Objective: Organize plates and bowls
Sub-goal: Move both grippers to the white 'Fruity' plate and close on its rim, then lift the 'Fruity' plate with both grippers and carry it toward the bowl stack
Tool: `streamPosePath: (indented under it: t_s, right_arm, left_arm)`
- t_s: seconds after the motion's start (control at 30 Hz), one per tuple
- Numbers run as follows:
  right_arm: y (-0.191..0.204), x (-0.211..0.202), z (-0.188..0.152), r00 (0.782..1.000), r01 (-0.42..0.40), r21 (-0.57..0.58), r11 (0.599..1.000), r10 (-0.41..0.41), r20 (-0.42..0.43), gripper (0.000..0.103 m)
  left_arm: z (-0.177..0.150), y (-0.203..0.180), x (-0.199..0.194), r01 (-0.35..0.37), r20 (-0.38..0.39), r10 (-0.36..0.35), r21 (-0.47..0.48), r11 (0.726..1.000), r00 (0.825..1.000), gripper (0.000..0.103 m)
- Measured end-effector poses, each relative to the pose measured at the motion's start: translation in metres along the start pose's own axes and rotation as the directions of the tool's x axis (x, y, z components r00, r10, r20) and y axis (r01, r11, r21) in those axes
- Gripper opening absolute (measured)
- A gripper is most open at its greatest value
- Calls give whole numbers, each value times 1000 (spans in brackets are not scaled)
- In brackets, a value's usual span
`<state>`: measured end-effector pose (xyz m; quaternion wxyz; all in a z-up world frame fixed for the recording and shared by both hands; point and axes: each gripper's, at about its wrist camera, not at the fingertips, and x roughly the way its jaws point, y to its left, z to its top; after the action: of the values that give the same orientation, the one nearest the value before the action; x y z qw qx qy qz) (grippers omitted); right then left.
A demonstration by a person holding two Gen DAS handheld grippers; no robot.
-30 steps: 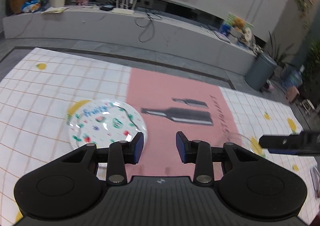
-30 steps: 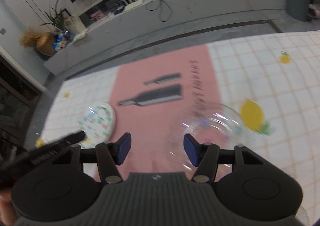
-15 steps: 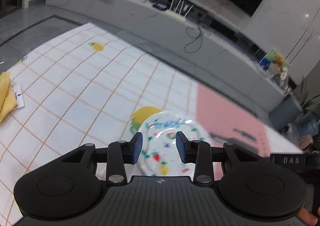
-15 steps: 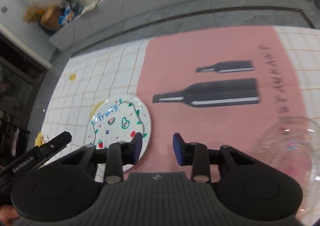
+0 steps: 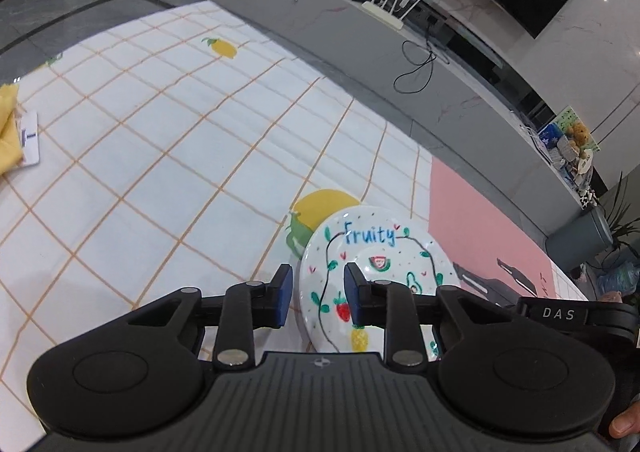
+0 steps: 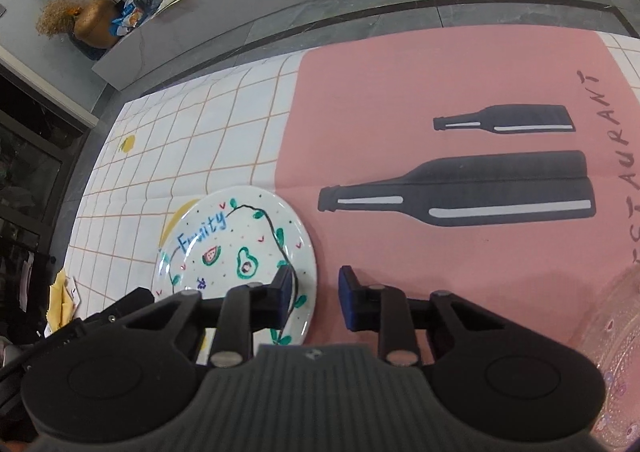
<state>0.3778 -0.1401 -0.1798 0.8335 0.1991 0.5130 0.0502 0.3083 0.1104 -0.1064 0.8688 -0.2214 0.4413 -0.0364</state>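
Plates and bowls were not yet gathered: the painted plate [image 5: 376, 272] lay flat on the printed mat [image 5: 160, 156], apart from the clear glass bowl [image 6: 616, 336] far off to the right of the right hand-held gripper [image 6: 314, 292]. Both tools straddled opposite edges of the plate, jaws closing with the rim between them, though neither visibly pinched it. The left hand-held gripper [image 5: 318, 292] took the plate's left edge, the right one its right edge. Lifting and stacking seemed still to come. Only the right view showed the bowl and the bottle print; only the left view showed a yellow cloth [image 5: 8, 124] far left.
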Motion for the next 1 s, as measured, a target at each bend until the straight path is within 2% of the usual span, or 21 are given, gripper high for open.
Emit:
streamPosePath:
  t_s: [0.07, 0.13, 0.23, 0.3, 0.43, 0.6, 0.87, 1.0]
  right_arm:
    - [1, 1, -1, 1000, -2, -5, 1000, 2, -6, 19]
    - [2, 1, -2, 1000, -7, -6, 1000, 7, -2, 19]
    - [1, 0, -3, 1000, -11, 0, 1000, 11, 5, 19]
    - [1, 0, -3, 1000, -13, 4, 1000, 13, 6, 18]
    - [1, 1, -6, 1000, -18, 8, 1000, 18, 7, 11]
    - [6, -2, -10, 1000, -2, -20, 1000, 2, 4, 10]
    - [-4, -27, -19, 1000, -5, 35, 999, 5, -1, 10]
    - [-12, -51, -27, 1000, -1, 49, 999, 0, 26, 10]
  left_arm:
    - [-1, 1, 1, 5, -1, -5, -7, 1000, 1000, 29]
    - [-1, 2, 5, 0, -9, 0, -10, 1000, 1000, 22]
    - [-3, 3, 11, 1, -31, -2, -29, 1000, 1000, 16]
    - [-4, 3, 12, -12, -20, 11, -36, 999, 1000, 12]
    - [-5, 5, 13, -2, -5, 2, -51, 999, 1000, 12]
    - [-6, 1, 10, -22, -2, 22, -26, 999, 1000, 11]
    - [-10, -9, -5, 27, -10, -27, -12, 1000, 1000, 10]
    - [-17, -26, -18, 57, 1, -57, 31, 998, 998, 10]
